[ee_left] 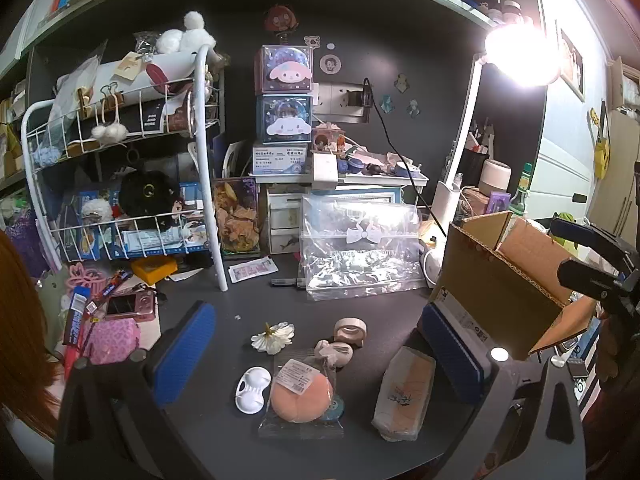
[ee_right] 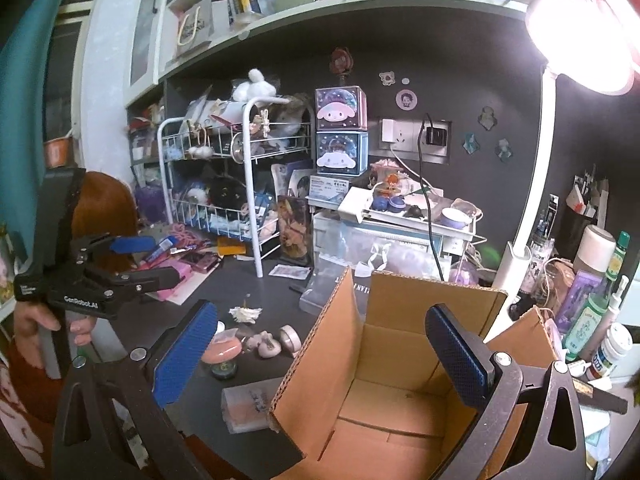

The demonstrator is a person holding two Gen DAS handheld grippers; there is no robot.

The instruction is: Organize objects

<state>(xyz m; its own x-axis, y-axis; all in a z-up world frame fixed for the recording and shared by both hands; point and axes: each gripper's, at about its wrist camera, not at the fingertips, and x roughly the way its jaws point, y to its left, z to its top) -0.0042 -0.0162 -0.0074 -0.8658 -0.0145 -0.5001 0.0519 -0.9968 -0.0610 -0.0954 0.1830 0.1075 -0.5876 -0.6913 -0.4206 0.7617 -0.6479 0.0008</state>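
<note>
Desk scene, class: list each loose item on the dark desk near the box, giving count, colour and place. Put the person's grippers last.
cardboard box: one, brown, open and empty, desk's right side
packaged puff: one, peach, front centre
flower: one, white, behind the puff
tape rolls: two, beige, right of the flower
small tray: one, white, left of the puff
wrapped packet: one, peach, beside the box
left gripper: open, above the items
right gripper: open, over the box
</note>
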